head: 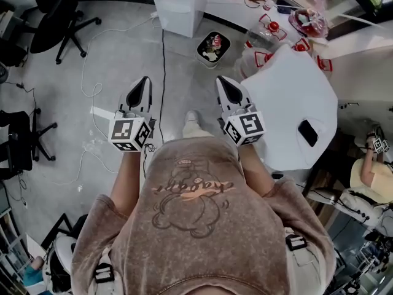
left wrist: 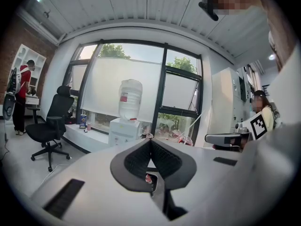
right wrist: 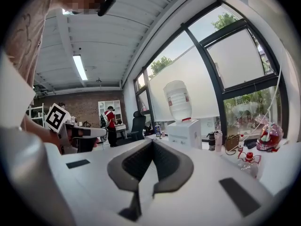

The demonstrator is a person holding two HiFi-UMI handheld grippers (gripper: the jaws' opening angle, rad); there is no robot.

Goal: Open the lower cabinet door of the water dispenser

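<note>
Both grippers closed and empty, water dispenser well ahead of me

Head view: I hold my left gripper (head: 146,80) and right gripper (head: 220,80) side by side over the grey floor (head: 116,54). Both point toward the water dispenser (head: 178,5), which stands well apart from them at the top of the frame. A white table (head: 288,97) sits at my right (a black phone (head: 307,133) lies on it). Left gripper view: my jaws are pressed together with nothing between them. The dispenser is straight ahead under its bottle (left wrist: 130,98), and an office chair (left wrist: 49,126) stands to its left. Right gripper view: jaws likewise together and empty. The dispenser is ahead, slightly right of the tips, with its lower part hidden behind my gripper's body.
</note>
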